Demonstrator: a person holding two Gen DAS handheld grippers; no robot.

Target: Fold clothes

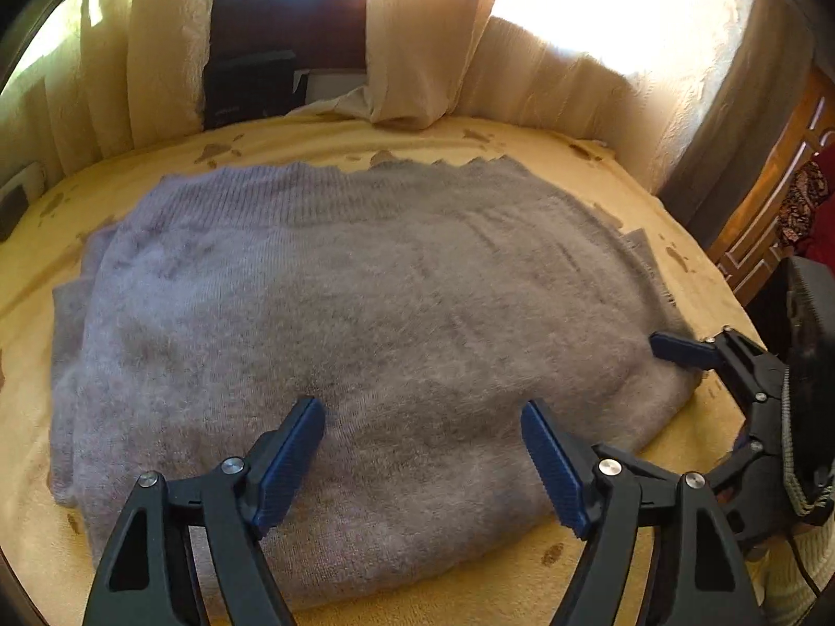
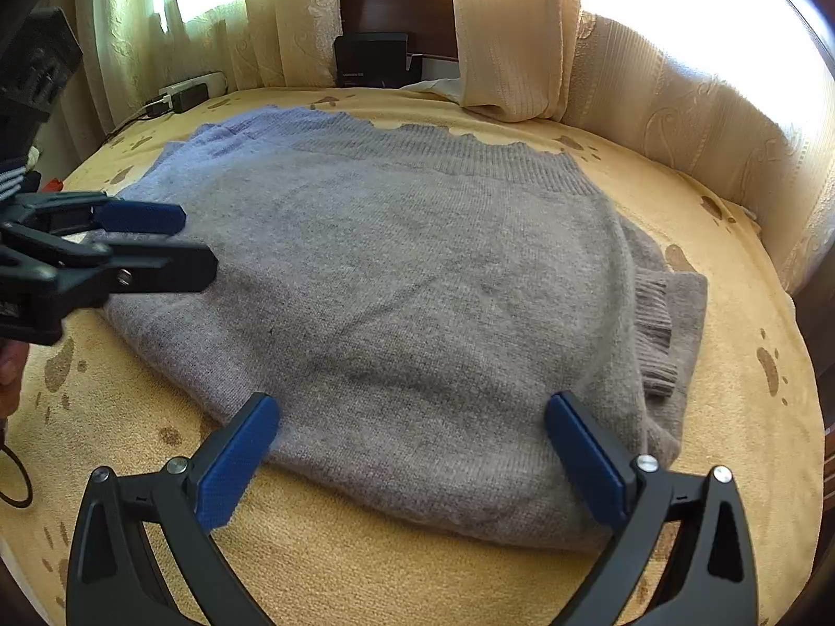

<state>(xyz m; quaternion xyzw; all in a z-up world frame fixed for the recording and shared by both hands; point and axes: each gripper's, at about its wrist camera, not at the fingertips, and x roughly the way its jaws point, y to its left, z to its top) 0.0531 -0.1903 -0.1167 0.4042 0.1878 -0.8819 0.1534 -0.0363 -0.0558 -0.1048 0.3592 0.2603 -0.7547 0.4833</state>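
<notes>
A fuzzy grey-lilac knitted sweater lies folded on the yellow blanket, ribbed hem at the far side. It also shows in the right wrist view, with a ribbed cuff sticking out at its right edge. My left gripper is open and empty, its blue pads over the sweater's near edge. My right gripper is open and empty over the near edge too. The right gripper shows at the right of the left wrist view; the left gripper shows at the left of the right wrist view.
The yellow blanket with brown paw prints covers the surface. Cream curtains hang behind, with bright windows. A dark box and a power strip sit at the back. A wooden cabinet stands at the right.
</notes>
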